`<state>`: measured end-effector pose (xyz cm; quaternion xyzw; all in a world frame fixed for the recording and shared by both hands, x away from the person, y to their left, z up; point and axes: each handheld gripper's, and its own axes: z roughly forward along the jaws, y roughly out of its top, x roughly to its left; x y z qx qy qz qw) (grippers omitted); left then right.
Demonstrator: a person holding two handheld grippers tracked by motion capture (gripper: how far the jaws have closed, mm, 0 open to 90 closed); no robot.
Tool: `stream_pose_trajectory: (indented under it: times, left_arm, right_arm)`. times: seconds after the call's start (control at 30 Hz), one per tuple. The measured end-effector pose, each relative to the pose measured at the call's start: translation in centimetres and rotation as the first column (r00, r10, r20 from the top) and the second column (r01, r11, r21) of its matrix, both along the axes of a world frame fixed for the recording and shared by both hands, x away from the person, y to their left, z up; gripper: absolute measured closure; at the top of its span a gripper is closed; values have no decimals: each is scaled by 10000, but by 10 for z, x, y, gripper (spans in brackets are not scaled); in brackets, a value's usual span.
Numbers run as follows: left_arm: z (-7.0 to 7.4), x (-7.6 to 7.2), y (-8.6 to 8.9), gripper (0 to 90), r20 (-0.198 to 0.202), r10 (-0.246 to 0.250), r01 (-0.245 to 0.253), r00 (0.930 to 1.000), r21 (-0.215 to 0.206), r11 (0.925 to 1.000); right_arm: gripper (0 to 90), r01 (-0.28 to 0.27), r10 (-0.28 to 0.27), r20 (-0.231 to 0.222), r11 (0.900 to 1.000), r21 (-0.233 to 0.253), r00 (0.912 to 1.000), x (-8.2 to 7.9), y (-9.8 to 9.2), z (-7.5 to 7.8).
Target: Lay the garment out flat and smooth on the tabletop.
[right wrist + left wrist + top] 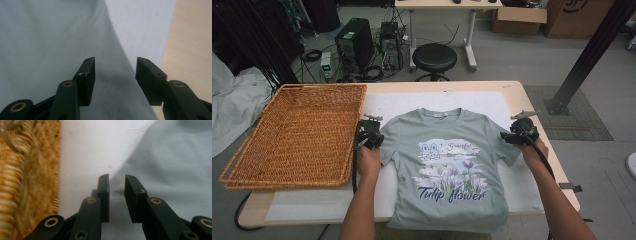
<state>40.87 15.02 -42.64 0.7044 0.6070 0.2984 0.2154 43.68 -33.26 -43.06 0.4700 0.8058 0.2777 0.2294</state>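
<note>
A grey-green T-shirt [447, 165] with a tulip print lies flat, face up, on the white mat, its collar pointing away from me. My left gripper [370, 134] is at the shirt's left sleeve. Seen in the left gripper view, the left gripper [117, 195] has its jaws a narrow gap apart over the sleeve's edge [160, 170]. My right gripper [519, 132] is at the right sleeve. In the right gripper view, the right gripper [115, 77] stands open astride the sleeve's edge [62, 45].
A wicker basket [297, 135] lies at the table's left, close beside my left gripper. The white mat [472, 102] covers most of the wooden table [532, 107]. A black stool [434, 57] and computer gear stand on the floor beyond the far edge.
</note>
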Motion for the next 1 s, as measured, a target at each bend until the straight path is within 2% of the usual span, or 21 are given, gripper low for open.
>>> stream_pose_trajectory:
  times: [0.03,0.07,0.1,0.13,0.17,0.23,0.27,0.3,0.33,0.37,0.4,0.5,0.53,0.57,0.6,0.63,0.7,0.73,0.8,0.93,1.0]
  left_arm:
    - [2,-4,2,747,176,5,2,9998,-416,9991]
    - [3,-8,3,739,335,-37,65,9994,-834,9965]
    - [5,-11,3,732,405,-93,131,9991,-959,9953]
    - [6,-13,3,722,494,-206,257,9986,-1040,9942]
    - [8,-17,4,715,667,-434,515,9968,-1252,9908]
    - [12,-22,4,689,960,-698,847,9929,-1616,9832]
    - [15,-24,5,665,1124,-758,985,9908,-2127,9721]
    - [17,-27,8,640,1262,-731,1060,9893,-2781,9547]
    - [19,-30,9,614,1433,-670,1125,9874,-3377,9345]
    - [21,-34,9,602,1567,-694,1242,9852,-3745,9189]
    - [22,-36,9,600,1607,-770,1342,9840,-3842,9134]
    - [26,-52,6,596,1641,-1216,1773,9789,-3867,9050]
    - [27,-57,7,596,1675,-1284,1854,9775,-3907,9017]
    - [27,-65,8,597,1677,-1449,2026,9751,-4098,8894]
    - [27,-71,9,597,1668,-1530,2101,9740,-4151,8852]
    - [26,-82,9,597,1709,-1651,2222,9713,-4061,8864]
    - [21,-100,12,602,1528,-1887,2359,9701,-4085,8817]
    - [18,-109,14,603,1497,-1961,2410,9691,-4049,8820]
    - [12,-125,16,604,1500,-2100,2545,9661,-4203,8710]
    - [-1,-150,19,601,1549,-2356,2803,9594,-4351,8556]
    - [-7,-162,18,597,1665,-2589,3064,9515,-4327,8479]
  right_arm:
    - [566,-118,117,-179,9999,-30,9998,1,0,-4]
    - [662,-217,218,-11,9996,192,9998,1,0,-5]
    - [764,-415,420,-133,9984,371,9990,2,0,-5]
    - [892,-548,548,-19,9985,68,9985,2,3,-5]
    - [892,-578,585,171,9976,-391,9981,2,6,-6]
    - [895,-211,231,394,9985,-509,9990,5,10,-7]
    - [894,-4,24,496,9991,-415,9988,8,10,-8]
    - [886,294,-283,524,9993,-209,9982,10,9,-9]
    - [770,641,-643,624,9979,62,9960,11,7,-8]
    - [676,927,-945,697,9953,288,9931,11,8,-7]
    - [604,934,-957,662,9949,371,9932,10,9,-5]
    - [620,489,-542,1199,9977,467,9913,-8,12,5]
    - [620,334,-431,1345,9967,738,9900,-18,12,9]
    - [620,221,-331,1375,9965,812,9899,-24,12,11]
    - [619,51,-175,1505,9966,823,9885,-37,13,13]
    - [617,-66,-72,1555,9961,885,9878,-44,13,13]
    - [615,-338,193,1638,9957,861,9863,-66,12,14]
    - [614,-431,273,1650,9947,929,9859,-75,12,14]
    - [613,-627,411,1679,9901,1257,9849,-94,10,14]
    - [625,-998,770,1286,9783,1815,9887,-126,6,10]
    - [625,-1107,888,1092,9704,2146,9900,-141,4,4]
